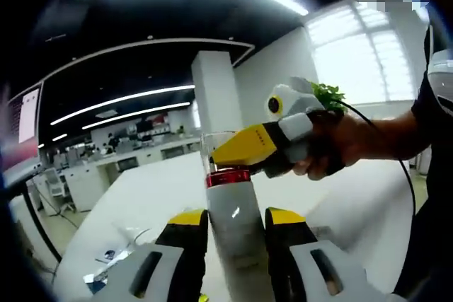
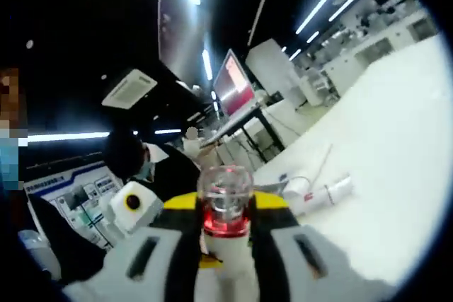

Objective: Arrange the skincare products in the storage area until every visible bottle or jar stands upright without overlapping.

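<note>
Both claws hold one bottle [image 1: 233, 224] aloft over the white table [image 1: 148, 196]. Left gripper [image 1: 236, 235] clamps my jaws on its grey body, below the red collar [image 1: 228, 177]; right gripper [image 1: 233, 152], entering from the right in a hand [image 1: 333, 148], closes on the clear cap [image 2: 225, 187], seen end-on between my right jaws. Progress, as I judge it: early, with this bottle not yet stood anywhere. One white tube [image 2: 325, 193] lies on its side on the table. Storage area and remaining products are not discernible; the bottle's base is cut off.
</note>
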A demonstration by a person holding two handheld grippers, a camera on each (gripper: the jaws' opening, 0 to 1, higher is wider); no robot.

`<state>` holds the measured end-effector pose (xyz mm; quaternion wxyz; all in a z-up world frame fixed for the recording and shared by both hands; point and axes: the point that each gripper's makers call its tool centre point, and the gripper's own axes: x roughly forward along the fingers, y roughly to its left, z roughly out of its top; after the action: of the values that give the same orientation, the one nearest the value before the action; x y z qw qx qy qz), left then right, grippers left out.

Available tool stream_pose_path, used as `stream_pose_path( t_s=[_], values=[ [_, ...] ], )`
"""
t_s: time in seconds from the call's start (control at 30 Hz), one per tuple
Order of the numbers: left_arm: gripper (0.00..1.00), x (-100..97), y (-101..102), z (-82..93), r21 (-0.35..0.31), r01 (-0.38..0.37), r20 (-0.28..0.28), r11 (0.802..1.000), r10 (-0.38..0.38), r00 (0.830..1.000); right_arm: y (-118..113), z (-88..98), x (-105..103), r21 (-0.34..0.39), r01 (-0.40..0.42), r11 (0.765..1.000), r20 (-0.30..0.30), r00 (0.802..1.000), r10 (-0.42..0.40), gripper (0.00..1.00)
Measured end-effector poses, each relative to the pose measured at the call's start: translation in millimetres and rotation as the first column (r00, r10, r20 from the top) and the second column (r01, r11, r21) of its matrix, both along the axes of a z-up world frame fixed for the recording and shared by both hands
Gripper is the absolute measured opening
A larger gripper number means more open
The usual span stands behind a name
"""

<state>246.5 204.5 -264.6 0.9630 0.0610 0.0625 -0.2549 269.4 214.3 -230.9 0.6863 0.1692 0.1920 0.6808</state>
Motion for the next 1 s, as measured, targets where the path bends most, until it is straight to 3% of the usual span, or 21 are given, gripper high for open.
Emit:
stream_pose_path(
  t_s=[0.07, 0.2, 0.33, 0.53, 0.6, 0.77, 1.0],
  values=[
    [0.38, 0.4, 2, 2.3, -0.021, 0.006, -0.007, 1.0, -0.006, 1.0, 2, 0.4, -3, 0.013, -0.014, 1.0, -0.003, 1.0, 0.014, 0.24],
    [0.42, -4.5, 1, -2.6, -0.044, 0.065, -0.062, 0.997, -0.068, 0.996, 2, 5.0, -12, 0.015, -0.051, 0.999, 0.071, 0.996, 0.05, 0.24],
    [0.43, -16.6, -7, -13.5, -0.05, 0.184, -0.135, 0.982, -0.19, 0.973, 2, 9.9, -22, 0.008, -0.097, 0.995, 0.141, 0.985, 0.095, 0.24],
    [0.43, -28.3, -15, -25.0, -0.036, 0.275, -0.177, 0.961, -0.277, 0.944, 1, 15.7, -35, 0.016, -0.179, 0.984, 0.229, 0.958, 0.171, 0.24],
    [0.43, -29.2, -16, -25.1, -0.035, 0.283, -0.171, 0.959, -0.284, 0.943, 1, 16.8, -39, 0.014, -0.202, 0.979, 0.251, 0.949, 0.192, 0.24],
    [0.42, -38.7, -24, -22.7, -0.056, 0.346, -0.174, 0.937, -0.35, 0.921, -2, 20.3, -54, -0.002, -0.259, 0.966, 0.32, 0.915, 0.246, 0.24],
    [0.35, -44.3, -26, -22.6, -0.067, 0.371, -0.169, 0.926, -0.377, 0.911, -5, 20.1, -75, -0.021, -0.3, 0.954, 0.379, 0.88, 0.285, 0.25]
  ],
)
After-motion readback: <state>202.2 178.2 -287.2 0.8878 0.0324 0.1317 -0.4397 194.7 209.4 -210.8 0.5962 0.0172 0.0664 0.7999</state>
